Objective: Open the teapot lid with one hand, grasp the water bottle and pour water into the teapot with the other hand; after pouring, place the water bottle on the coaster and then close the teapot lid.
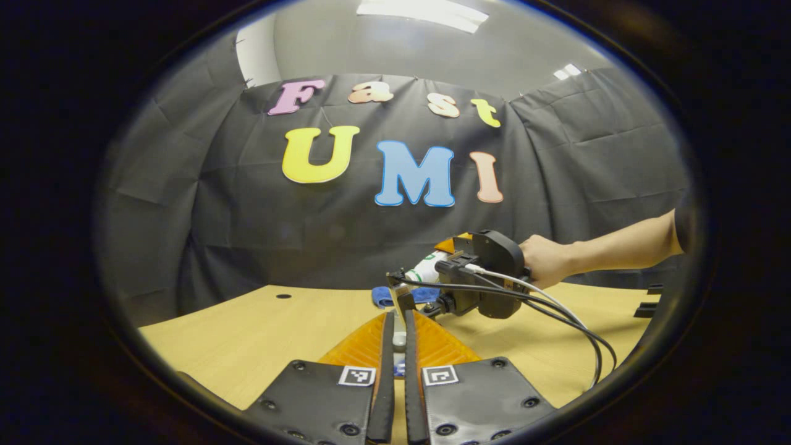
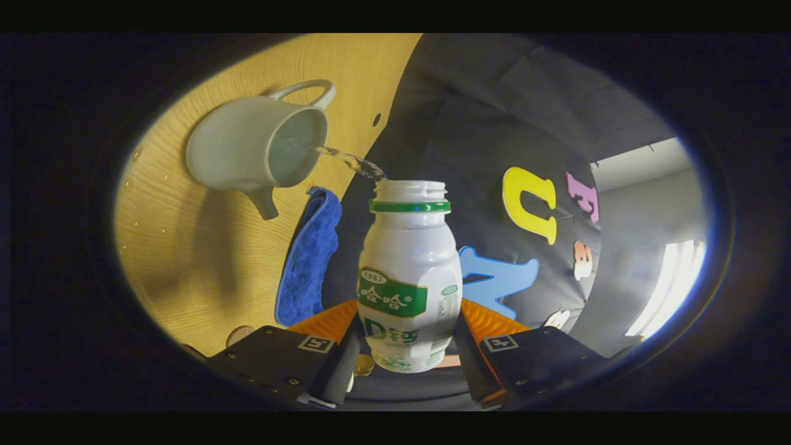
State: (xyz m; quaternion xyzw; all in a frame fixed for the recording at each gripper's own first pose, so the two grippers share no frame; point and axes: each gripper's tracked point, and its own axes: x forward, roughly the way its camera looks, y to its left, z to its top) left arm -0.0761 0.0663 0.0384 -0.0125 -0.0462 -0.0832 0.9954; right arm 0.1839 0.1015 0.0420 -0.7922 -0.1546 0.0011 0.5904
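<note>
- Table: light wood-grain top. In the left gripper view it fills the lower part, from 8 to 4 o'clock.
- Hole: small, dark, in the tabletop at 9 o'clock of the left gripper view's centre, near the table's far edge.
- Wall: black creased cloth behind the table.
- Ceiling light: bright panel at 12 o'clock.
- Droplets: small, on the wood at 9 o'clock in the right gripper view.
</note>
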